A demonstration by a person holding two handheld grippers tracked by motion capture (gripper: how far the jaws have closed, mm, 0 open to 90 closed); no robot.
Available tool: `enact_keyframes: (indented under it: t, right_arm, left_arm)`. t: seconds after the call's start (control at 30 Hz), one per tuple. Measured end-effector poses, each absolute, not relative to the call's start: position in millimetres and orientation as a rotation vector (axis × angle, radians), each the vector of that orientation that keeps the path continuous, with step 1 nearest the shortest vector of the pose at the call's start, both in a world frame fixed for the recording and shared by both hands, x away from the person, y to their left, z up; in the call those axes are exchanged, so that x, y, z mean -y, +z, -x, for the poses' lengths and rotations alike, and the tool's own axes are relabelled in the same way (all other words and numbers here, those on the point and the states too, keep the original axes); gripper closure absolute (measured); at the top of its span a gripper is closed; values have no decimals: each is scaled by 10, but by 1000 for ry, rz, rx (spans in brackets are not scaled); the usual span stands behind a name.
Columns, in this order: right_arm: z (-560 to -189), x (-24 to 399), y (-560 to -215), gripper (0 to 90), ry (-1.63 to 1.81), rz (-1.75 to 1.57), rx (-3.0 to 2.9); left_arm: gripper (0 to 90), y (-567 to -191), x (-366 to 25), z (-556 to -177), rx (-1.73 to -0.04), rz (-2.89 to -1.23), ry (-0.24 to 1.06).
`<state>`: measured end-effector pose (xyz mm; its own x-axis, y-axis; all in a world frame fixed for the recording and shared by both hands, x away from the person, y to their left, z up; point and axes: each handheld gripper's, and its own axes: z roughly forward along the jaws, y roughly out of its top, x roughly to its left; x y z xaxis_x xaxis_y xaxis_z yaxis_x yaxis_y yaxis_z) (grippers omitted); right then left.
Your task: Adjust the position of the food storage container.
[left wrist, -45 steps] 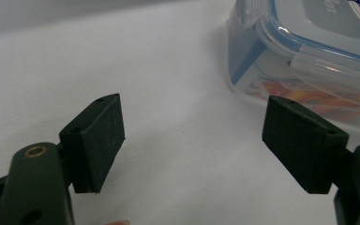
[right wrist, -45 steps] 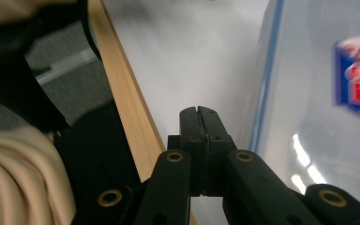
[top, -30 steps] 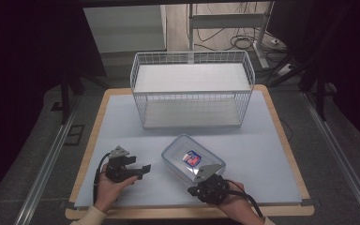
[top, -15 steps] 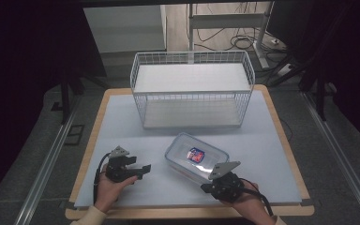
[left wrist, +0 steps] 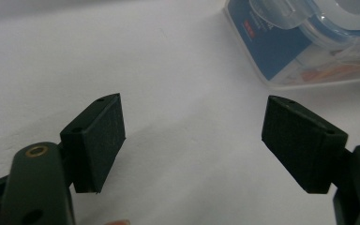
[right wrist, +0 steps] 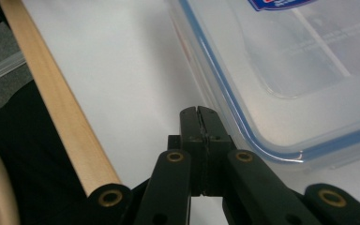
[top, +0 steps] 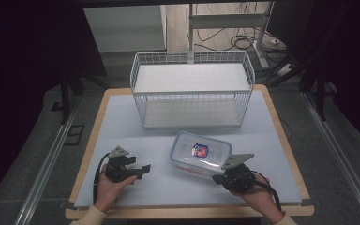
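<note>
A clear plastic container (top: 201, 152) with a blue-rimmed lid and a red and blue label lies on the white tabletop in front of the wire basket. My right gripper (top: 219, 178) sits at its near right corner. In the right gripper view the jaws (right wrist: 199, 113) are shut with nothing between them, right beside the container's rim (right wrist: 243, 117). My left gripper (top: 143, 168) rests to the left of the container and points toward it. Its jaws (left wrist: 193, 105) stand open over bare table, with the container (left wrist: 286, 51) ahead at the upper right.
A white wire basket (top: 192, 89) stands at the back of the table. The wooden table edge (right wrist: 56, 93) runs close to the right gripper on the near side. The white tabletop (top: 122, 126) spreads left of the container.
My right gripper has moved to the right along the container's near side. The container has shifted slightly to the right. The left gripper has stayed put.
</note>
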<state>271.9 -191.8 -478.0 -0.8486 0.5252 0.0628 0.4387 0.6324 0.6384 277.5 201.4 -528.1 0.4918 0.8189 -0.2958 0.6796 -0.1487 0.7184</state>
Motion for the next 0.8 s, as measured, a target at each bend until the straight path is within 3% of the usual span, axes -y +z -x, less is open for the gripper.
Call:
enact_keyframes:
  t: [0.8]
  right_arm:
    - [-3044,2356,-4770,900,1073,-957,-2614]
  left_arm:
    - [209,-5285,-2010,-2783,-1250,-1886,208]
